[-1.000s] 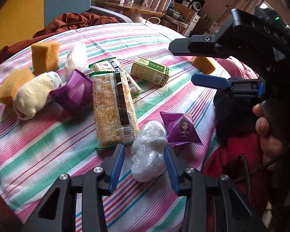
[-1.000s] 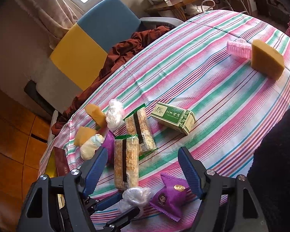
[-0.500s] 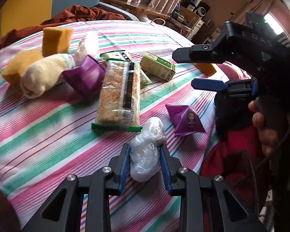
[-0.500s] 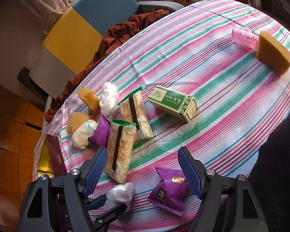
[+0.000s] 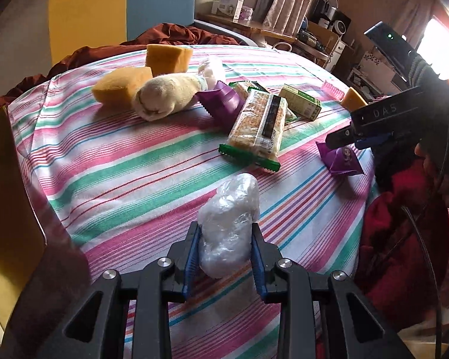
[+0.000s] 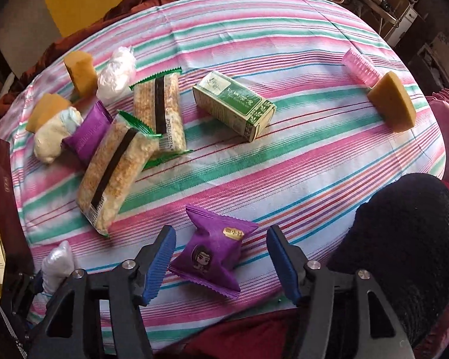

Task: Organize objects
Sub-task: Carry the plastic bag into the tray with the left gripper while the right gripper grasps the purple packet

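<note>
A: What does the left hand-held gripper (image 5: 225, 240) have?

B: Its blue pads are pressed against both sides of the plastic-wrapped white bundle (image 5: 229, 223), low on its body, near the front edge of the striped cloth (image 5: 128, 161) on the bench. I judge it light, soft and slippery in that film; a squeeze around the fat middle should keep it from slipping out.

A: And around that bundle?

B: Taking the long cracker pack (image 5: 259, 125) as the mark: well to its left lie two yellow sponges (image 5: 121, 88) and a rolled cream sock (image 5: 167, 95); a purple wrapper (image 5: 221, 103) touches its left side; a green box (image 5: 299, 101) sits just behind to its right. A box flap (image 5: 12, 209) stands at the far left edge, which could get in the way of a leftward carry.

A: The right hand-held gripper (image 6: 221, 263)?

B: Jaws spread wide, straddling the purple snack pouch (image 6: 214, 252) without touching it. Puffy and crinkly, probably light; take it across the belly.
</note>
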A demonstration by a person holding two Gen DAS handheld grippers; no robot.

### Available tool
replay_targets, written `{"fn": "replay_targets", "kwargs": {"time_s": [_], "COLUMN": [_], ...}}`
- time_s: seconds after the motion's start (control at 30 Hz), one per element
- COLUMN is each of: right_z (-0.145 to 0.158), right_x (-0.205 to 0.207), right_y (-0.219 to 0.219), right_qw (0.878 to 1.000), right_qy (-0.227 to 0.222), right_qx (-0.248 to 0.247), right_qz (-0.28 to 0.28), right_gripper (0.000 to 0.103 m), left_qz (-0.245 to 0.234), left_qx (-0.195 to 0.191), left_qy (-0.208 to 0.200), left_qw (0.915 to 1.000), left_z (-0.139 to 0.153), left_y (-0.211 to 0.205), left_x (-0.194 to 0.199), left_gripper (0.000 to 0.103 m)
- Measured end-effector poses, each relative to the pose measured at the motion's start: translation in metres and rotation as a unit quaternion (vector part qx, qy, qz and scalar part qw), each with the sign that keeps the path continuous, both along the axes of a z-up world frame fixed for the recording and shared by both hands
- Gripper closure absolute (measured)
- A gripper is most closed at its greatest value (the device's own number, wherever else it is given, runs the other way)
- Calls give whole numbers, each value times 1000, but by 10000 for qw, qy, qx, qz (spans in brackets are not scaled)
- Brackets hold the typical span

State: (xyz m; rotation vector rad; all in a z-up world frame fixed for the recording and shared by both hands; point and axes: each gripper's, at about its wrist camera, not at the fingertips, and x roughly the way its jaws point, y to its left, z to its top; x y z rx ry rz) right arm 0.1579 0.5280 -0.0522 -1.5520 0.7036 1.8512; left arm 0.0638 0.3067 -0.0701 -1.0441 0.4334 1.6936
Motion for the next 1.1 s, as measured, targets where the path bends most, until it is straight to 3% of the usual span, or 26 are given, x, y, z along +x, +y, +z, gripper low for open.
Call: {"fn": "replay_targets", "kwargs": {"time_s": [0.1,0.33,0.47,0.7,1.1], "right_z": [-8,-10,-7,-3,3], "right_x": [-3,-4,-2,1,9], "right_y": [1,0,-2,-3,-1], "right_qw": [9997,9987,9982,9973,9960], "right_qy": [-111,-30,111,227,297], "right_qx": [-171,-301,-253,-209,-91], "right_qz": [128,418,529,673,843], "right_gripper": [64,68,68,68,68], "left_qz": [-13,-84,-37,30,1065], "left_qx": [-12,90,138,350,877], "left_qy": [57,109,119,139,239], "left_qw": [10000,9999,9998,9993,9902], "left_z": [1,-2,-2,19,72], "left_y": [4,11,7,-11,-72], "left_x": [0,-2,-3,6,-38], "left_gripper": [70,66,72,72,72]}}
